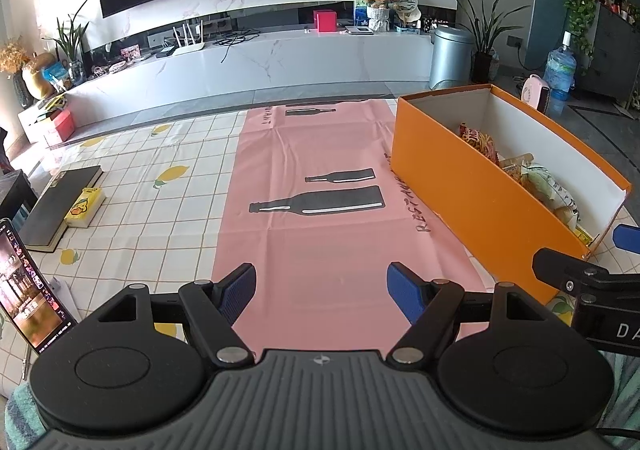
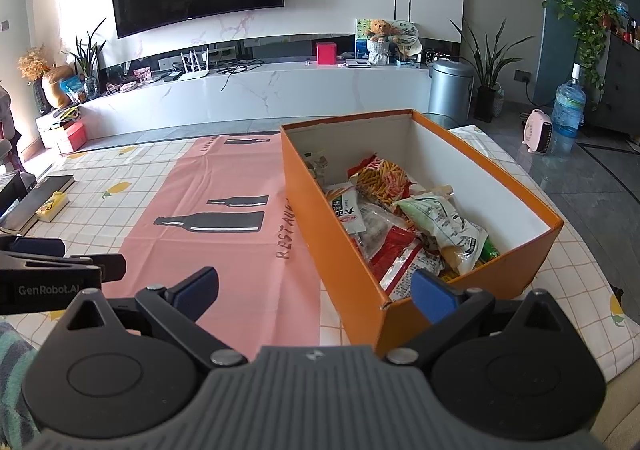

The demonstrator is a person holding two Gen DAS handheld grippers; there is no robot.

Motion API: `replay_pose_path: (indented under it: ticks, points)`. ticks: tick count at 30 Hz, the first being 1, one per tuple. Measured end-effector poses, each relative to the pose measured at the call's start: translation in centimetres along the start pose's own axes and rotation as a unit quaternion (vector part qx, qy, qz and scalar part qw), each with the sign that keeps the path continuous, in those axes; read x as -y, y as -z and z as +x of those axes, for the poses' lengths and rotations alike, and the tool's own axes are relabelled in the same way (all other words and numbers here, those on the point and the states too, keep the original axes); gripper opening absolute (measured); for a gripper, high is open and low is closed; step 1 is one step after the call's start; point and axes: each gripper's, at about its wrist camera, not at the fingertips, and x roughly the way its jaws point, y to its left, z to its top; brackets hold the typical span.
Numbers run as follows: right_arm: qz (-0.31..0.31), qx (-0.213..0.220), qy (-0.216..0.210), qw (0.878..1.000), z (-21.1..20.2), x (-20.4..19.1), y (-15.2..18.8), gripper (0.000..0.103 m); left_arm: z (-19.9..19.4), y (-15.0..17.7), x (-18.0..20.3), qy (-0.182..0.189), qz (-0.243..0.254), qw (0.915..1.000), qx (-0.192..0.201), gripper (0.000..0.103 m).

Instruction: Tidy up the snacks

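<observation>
Several snack packets [image 2: 404, 226] lie heaped inside the orange box [image 2: 340, 246], mostly toward its near end: crinkled plastic bags, one red and white, one pale green, one printed with orange sticks. The heap overlaps so much that I cannot count the packets or read their labels. From my left wrist camera only their tops [image 1: 532, 177] show above the box's long orange wall [image 1: 472, 185].

That box is rectangular cardboard, lidless, white inside with straight, thin rims. It sits on the right part of the table, its long left wall beside the pink mat [image 1: 320, 217], a smooth sheet with fold creases and black bottle prints. The far half of the box floor looks bare.

My right gripper [image 2: 316, 290] hovers at the box's near corner, blue ribbed pads spread wide and empty; the right pad [image 2: 434, 300] sits in front of the near packets and the left pad [image 2: 196, 290] is over the mat. My left gripper [image 1: 320, 290] is over the mat's near edge, also spread and holding nothing. The mat between the grippers and the far table edge is open.

Under the mat is a checked cloth with lemon prints [image 1: 160, 185]. Far left lie a dark book [image 1: 60, 205] with a small yellow pack [image 1: 86, 207] leaning on it. A lit screen [image 1: 28, 290] is cut off by the left edge.
</observation>
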Motion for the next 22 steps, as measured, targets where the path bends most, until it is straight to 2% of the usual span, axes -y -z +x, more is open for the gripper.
replay_pose_path:
  ticks: [22]
  points:
    - [0.004,0.002,-0.006,1.0,-0.8,0.2,-0.3,0.099,-1.5,-0.4,0.7,0.003,0.0,0.9999,0.015,0.088]
